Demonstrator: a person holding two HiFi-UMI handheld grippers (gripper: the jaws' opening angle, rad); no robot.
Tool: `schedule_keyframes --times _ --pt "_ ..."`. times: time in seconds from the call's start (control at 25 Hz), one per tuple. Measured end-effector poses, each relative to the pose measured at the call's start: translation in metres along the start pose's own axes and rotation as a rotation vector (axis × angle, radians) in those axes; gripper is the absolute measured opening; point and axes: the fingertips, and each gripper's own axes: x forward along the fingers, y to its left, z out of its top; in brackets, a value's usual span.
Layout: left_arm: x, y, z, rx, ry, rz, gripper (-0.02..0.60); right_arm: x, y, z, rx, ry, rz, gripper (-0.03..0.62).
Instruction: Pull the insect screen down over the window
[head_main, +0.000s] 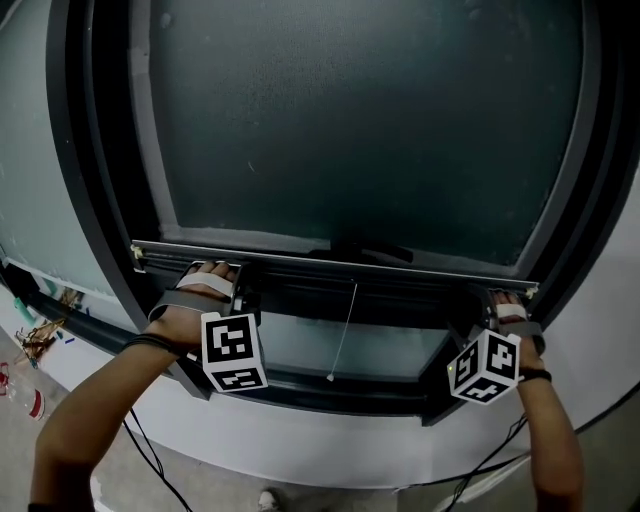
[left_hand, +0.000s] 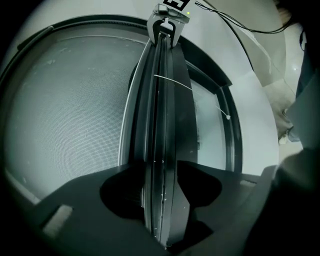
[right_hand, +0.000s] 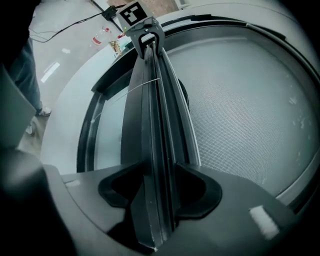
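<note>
Head view: the insect screen (head_main: 350, 120) is most of the way down and its bottom bar (head_main: 340, 262) sits level. The left gripper (head_main: 243, 285) has 1 end of that bar and the right gripper (head_main: 482, 303) has the other. A pull cord (head_main: 345, 330) dangles midway between them, over the strip of window (head_main: 300, 345) not yet covered.

Left gripper view: both jaws are clamped on the bar (left_hand: 160, 125), which runs straight ahead to the other gripper, with mesh off to the left.

Right gripper view: same story here, the 2 jaws pinch the bar (right_hand: 155, 115), with mesh off to the right.

This looks like the last stretch of the pull. Next, both grippers need to draw down evenly, keeping the bar level, until it meets the lower rail (head_main: 340, 392) beneath them
</note>
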Motion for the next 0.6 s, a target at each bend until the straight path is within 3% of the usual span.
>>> schedule_keyframes --times 0.28,0.4,0.6 --pt "0.001 -0.007 0.000 0.000 0.012 0.003 0.210 -0.004 0.004 0.002 0.080 -0.017 -0.014 0.185" --pt "-0.002 -0.011 -0.001 -0.004 0.011 0.005 0.210 -0.008 0.000 0.003 0.117 -0.027 -0.049 0.109" --pt "0.001 -0.018 -0.003 -0.004 0.021 0.004 0.209 -0.005 0.005 0.005 0.130 -0.025 -0.044 0.077"
